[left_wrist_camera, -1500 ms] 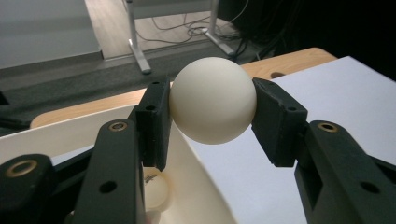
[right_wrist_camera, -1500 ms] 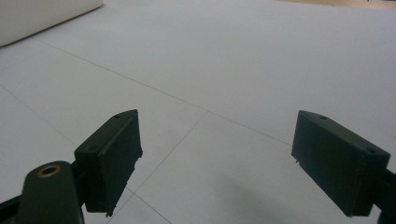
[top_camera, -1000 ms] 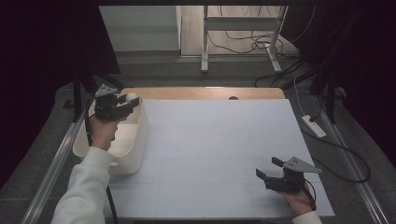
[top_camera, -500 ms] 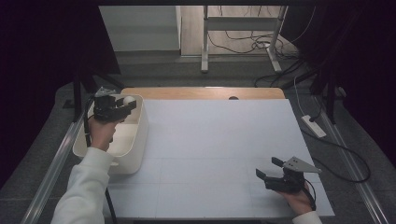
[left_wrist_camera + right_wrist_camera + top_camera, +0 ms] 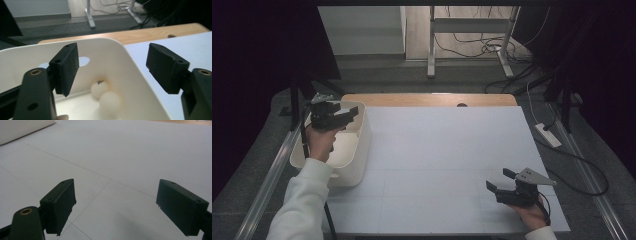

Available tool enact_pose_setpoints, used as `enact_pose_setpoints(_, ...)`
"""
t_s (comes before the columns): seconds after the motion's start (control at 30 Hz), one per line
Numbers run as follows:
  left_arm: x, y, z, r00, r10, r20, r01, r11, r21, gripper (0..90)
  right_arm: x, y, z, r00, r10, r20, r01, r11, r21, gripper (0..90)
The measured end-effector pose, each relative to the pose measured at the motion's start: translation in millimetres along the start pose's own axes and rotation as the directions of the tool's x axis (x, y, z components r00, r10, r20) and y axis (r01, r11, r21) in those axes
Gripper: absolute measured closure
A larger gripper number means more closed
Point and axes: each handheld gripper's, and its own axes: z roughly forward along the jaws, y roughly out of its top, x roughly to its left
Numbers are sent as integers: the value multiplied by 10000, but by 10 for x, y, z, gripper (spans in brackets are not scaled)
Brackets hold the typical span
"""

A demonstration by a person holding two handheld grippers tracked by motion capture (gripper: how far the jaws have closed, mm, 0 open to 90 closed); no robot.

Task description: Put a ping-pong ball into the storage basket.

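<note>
2 white balls (image 5: 105,96) lie touching on the floor of the white bin (image 5: 135,82).

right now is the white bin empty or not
Not empty: two white balls lie on the bottom of the white bin, below the open left tool.

I'm seeing my left gripper (image 5: 112,72) showing black jaws with rough rectangular pads, small screw holes and brass-ringed pivots. My right gripper (image 5: 501,181) is carrying a grey three-cornered plate and a trailing black cable. I'm wearing white sleeves (image 5: 302,202).
</note>
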Motion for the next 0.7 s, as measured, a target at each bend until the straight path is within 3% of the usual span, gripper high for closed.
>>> enact_pose_setpoints(0.23, -54, 14, -30, 9957, 75, 918, -60, 9998, -168, 219, -1, 0, 2, 10000, 3, 9, -3, 10000, 16, 159)
enact_pose_setpoints(0.37, -126, 24, -57, 9912, 392, 1262, -371, 9991, -188, 210, 1, -1, 2, 10000, -19, 18, 19, 10000, 8, 160)
enact_pose_setpoints(0.53, -267, 54, -123, 9817, 660, 1789, -605, 9975, -361, 210, -2, -6, -8, 10000, 1, 6, -1, 10000, -16, 160)
enact_pose_setpoints(0.6, -343, 69, -146, 9747, 793, 2088, -717, 9965, -437, 210, -5, -10, -17, 10000, 43, 23, -43, 10000, -13, 160)
enact_pose_setpoints(0.7, -409, 76, -165, 9697, 928, 2260, -836, 9952, -501, 210, -5, -11, -26, 10000, 62, 24, -62, 10000, -12, 160)
